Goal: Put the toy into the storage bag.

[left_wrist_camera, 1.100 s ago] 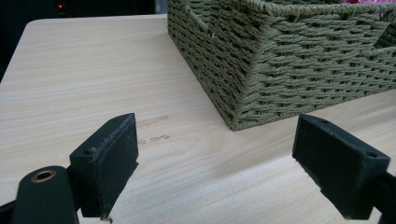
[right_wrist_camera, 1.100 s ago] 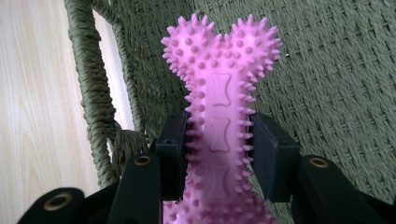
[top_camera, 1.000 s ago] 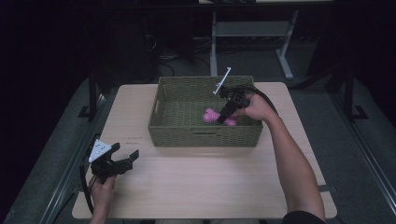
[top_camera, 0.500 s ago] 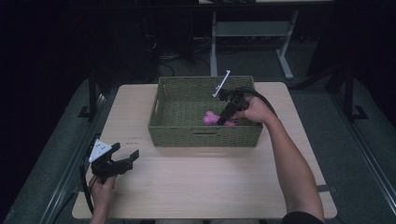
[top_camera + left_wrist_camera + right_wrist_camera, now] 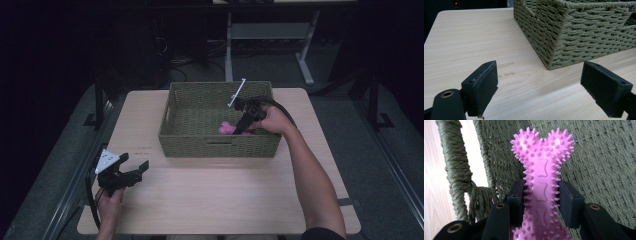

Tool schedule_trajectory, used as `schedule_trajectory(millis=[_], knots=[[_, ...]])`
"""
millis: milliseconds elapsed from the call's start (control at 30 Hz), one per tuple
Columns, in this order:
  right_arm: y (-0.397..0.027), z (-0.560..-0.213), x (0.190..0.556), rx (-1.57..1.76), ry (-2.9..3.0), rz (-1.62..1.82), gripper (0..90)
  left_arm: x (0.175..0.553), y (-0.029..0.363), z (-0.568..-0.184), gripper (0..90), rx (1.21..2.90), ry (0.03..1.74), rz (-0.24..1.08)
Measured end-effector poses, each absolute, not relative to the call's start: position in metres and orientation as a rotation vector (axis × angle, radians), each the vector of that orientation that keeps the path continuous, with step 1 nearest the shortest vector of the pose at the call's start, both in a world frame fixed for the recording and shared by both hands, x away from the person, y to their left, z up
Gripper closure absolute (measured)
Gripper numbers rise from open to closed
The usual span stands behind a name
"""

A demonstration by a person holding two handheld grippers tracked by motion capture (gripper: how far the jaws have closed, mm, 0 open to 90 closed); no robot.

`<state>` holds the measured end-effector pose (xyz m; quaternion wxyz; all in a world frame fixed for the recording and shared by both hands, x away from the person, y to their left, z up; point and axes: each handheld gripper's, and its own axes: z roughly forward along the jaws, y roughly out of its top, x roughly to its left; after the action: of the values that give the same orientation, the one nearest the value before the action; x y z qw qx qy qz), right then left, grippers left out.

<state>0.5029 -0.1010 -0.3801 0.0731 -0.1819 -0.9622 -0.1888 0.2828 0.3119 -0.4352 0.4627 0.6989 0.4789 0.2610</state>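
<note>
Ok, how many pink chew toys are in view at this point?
1. The pink spiky bone toy is clamped in the right gripper, inside the woven basket near its right front. Part of the basket floor sits behind the front wall, so another could be hidden.

A green woven rectangular basket (image 5: pixel 220 120) is sitting on the far middle of the pale wooden table (image 5: pixel 225 195). A pink spiky bone-shaped rubber toy (image 5: pixel 226 128) is sitting inside it toward the near right, possibly off the floor, between the right tongs (image 5: pixel 243 125). The left tongs (image 5: pixel 131 170) are hovering near the table's near left corner, well apart from the basket.
</note>
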Motion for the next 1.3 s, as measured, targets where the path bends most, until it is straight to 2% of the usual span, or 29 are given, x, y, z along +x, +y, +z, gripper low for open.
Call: schedule_trajectory(millis=[1000, 1300], knots=[[-0.096, -0.379, 0.504, -0.565, -2.878, -0.602, 57.4, 0.282, 0.312, -0.435, 13.9, 1.711, 1.181, 0.641], [-0.099, -0.373, 0.501, -0.587, -2.896, -0.61, 52.7, 0.282, 0.311, -0.435, 13.9, 1.717, 1.178, 0.64]])
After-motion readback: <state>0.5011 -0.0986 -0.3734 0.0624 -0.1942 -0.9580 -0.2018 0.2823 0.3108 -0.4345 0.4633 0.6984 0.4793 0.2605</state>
